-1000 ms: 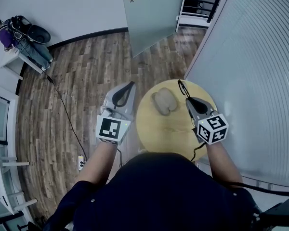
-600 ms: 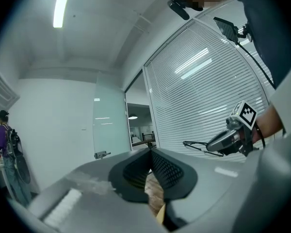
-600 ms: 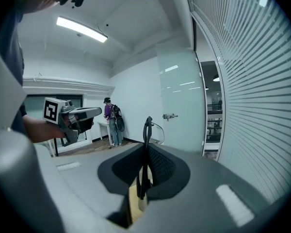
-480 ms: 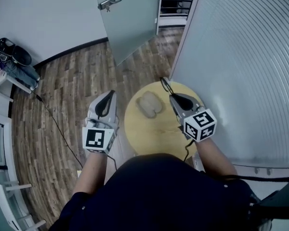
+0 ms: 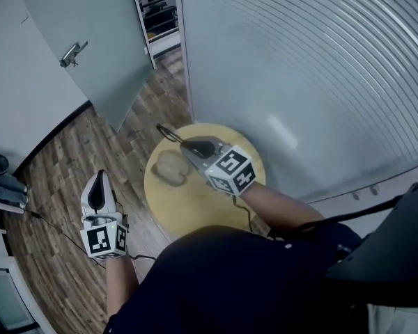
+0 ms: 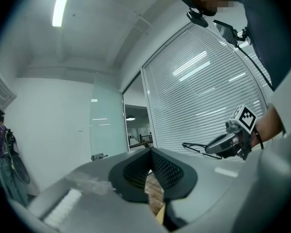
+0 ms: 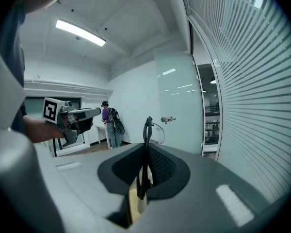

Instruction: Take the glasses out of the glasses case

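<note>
The beige glasses case lies open on the round wooden table. My right gripper hangs just above and behind it, shut on the black thin-framed glasses, which stick out past its tips. In the right gripper view the glasses stand edge-on between the shut jaws of the right gripper. My left gripper is off the table's left side over the wooden floor, shut and holding nothing. The left gripper view shows its own jaws closed at the left gripper and the glasses held far off.
A wall of white blinds runs close behind the table. A glass door stands ajar at the upper left. A cable trails on the floor by my left gripper. A person with a backpack stands far across the room.
The view has swung right. My left gripper has drawn away from the table to the left. My right gripper, still holding the glasses, now sits over the case instead of to its right.
</note>
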Motion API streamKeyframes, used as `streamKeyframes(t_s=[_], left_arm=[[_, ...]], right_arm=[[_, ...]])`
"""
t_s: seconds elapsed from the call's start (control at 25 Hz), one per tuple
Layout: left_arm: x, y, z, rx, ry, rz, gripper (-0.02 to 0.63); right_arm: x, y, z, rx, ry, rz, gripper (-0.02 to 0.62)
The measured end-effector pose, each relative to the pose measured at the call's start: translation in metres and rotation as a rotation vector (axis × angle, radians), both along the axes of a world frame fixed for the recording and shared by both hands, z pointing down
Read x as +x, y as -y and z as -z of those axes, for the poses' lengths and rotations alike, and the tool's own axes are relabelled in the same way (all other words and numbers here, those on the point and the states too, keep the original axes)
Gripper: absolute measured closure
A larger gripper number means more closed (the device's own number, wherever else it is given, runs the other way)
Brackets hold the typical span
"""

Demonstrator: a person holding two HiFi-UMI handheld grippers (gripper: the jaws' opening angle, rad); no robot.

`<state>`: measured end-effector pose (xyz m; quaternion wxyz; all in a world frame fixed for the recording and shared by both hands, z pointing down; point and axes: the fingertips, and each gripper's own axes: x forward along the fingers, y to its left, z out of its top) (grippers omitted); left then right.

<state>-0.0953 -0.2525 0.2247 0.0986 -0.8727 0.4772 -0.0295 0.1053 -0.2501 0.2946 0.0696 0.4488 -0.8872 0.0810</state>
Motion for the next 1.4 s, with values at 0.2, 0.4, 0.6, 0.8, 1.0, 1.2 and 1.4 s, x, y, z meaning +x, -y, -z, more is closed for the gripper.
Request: streamKeyframes(t_s=[0.2, 0.4, 0.6, 0.8, 1.0, 1.2, 1.4], left_arm=[[-0.004, -0.006, 0.008, 0.006, 0.003, 0.027, 0.6], [-0.004, -0.006, 0.01, 0.01, 0.002, 0.03, 0.6], [-0.013, -0.005, 0.004, 0.006, -0.005, 0.044, 0.6], [-0.019, -0.004, 0.003, 0.003, -0.012, 0.046, 0.6], [-0.017, 0.001, 0.002, 0.002, -0.027, 0.042, 0.6], [-0.002, 0.005, -0.006, -0.021, -0.014, 0.006, 0.6], [0.006, 0.012, -0.001, 0.0, -0.018, -0.012, 0.6]], right_arm=[[0.0, -0.007, 0.005, -0.006, 0.011, 0.022, 0.561], [0.005, -0.008, 0.006, 0.014, -0.009, 0.002, 0.561], [0.001, -0.003, 0.001, 0.024, -0.012, -0.009, 0.561], [-0.003, 0.0, -0.001, 0.027, 0.005, -0.015, 0.561], [-0.003, 0.001, -0.002, 0.024, 0.017, -0.016, 0.561], [-0.004, 0.002, 0.001, 0.033, 0.024, -0.025, 0.561], [-0.004, 0.006, 0.003, 0.042, 0.023, -0.023, 0.561]])
